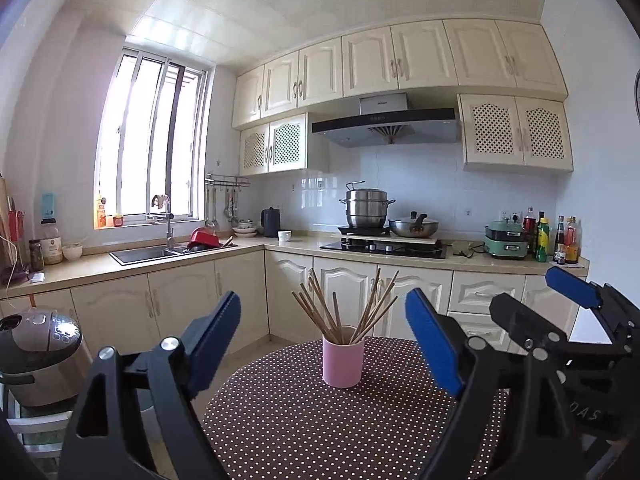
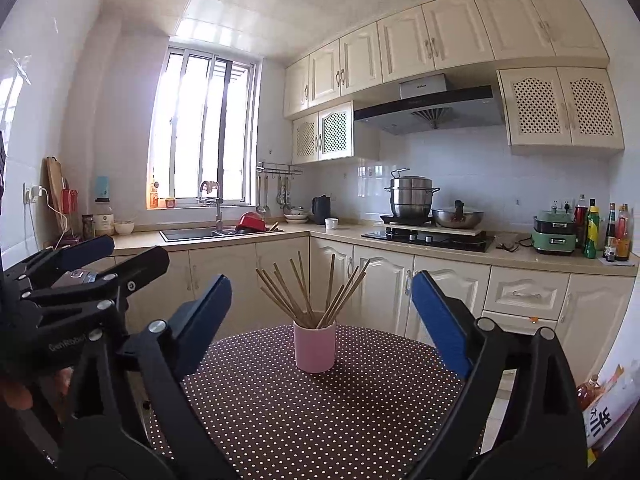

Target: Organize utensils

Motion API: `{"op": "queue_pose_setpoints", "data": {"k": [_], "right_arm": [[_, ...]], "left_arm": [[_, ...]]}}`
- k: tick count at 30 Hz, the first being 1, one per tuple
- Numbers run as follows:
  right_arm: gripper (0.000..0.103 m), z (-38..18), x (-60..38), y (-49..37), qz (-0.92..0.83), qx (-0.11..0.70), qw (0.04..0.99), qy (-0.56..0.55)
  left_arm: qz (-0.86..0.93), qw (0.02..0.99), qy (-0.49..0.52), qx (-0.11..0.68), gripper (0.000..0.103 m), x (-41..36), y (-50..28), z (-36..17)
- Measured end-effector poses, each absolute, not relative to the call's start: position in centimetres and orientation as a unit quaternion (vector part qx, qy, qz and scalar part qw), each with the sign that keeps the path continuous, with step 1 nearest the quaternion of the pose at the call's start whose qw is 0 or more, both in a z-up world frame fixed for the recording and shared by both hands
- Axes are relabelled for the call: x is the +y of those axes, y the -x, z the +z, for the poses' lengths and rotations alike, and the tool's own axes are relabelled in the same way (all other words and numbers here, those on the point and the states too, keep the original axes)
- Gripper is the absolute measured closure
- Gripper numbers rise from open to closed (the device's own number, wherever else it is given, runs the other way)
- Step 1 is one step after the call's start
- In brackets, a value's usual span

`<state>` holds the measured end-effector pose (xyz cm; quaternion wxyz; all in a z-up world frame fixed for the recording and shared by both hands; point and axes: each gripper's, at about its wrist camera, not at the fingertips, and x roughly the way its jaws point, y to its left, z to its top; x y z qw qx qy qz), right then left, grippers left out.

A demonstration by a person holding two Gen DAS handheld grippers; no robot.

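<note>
The chopsticks (image 1: 344, 308) are already gathered in the cup (image 1: 343, 362) ahead of both grippers (image 1: 324, 344) (image 2: 322, 320), whose jaws are spread wide and empty.

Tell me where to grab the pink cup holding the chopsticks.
Take the pink cup around its straight lower wall, approaching level from the near side. The chopsticks fan out above the rim, so coming from above would probably knock them.

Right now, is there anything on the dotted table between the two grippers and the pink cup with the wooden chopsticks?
Nothing visible. The pink cylindrical cup of wooden chopsticks stands alone on the brown white-dotted tablecloth. Only bare cloth lies between it and the open left gripper and open right gripper.
</note>
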<state>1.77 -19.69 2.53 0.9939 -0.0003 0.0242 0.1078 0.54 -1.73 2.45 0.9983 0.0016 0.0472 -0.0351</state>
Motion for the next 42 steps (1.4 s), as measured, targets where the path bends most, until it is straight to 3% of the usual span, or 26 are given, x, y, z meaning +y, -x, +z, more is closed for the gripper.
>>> {"op": "queue_pose_setpoints", "data": {"k": [42], "right_arm": [[0.01, 1.7, -19.3, -0.6, 0.101, 0.021, 0.995, 0.0]], "left_arm": [[-0.014, 0.999, -0.012, 0.041, 0.02, -2.5, -0.5, 1.8]]}}
